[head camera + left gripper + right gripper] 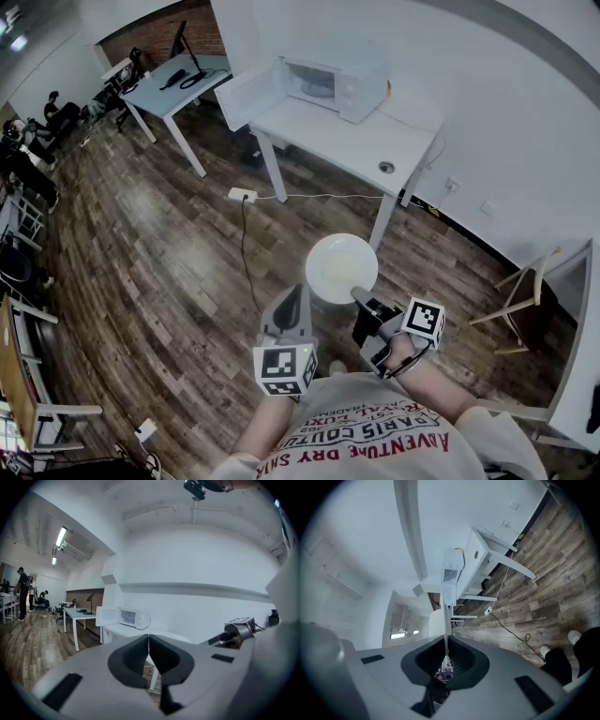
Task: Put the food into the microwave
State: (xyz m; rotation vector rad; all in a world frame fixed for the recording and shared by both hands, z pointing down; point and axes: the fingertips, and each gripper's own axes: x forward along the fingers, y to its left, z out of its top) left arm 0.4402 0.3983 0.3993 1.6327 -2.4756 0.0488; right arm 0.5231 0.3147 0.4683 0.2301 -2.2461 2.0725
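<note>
The head view gives the whole layout. The person stands on the wooden floor (169, 244), well apart from the white surface (347, 141) where the microwave (328, 86) sits with its door (248, 94) swung open. The right tool (356, 295) is clamped on the near rim of a white plate (342, 265), carried level in the air in front of the person. The left tool (292, 298) is just beside it, with its jaws together on nothing.

The left gripper view confirms that the left tool (149, 656) is closed and empty. It also shows the microwave (133, 617) from the side and, far to the left, people standing (21, 592), who are only small in the head view.

The right gripper view is rolled over. It shows the plate (446, 620) only as a thin edge running into the right tool (446, 656), with the microwave (452, 566) in line beyond.

The plate's top shows only from above, pale and washed out, so I cannot tell what food lies on it. The microwave's inside is too small to read.
</note>
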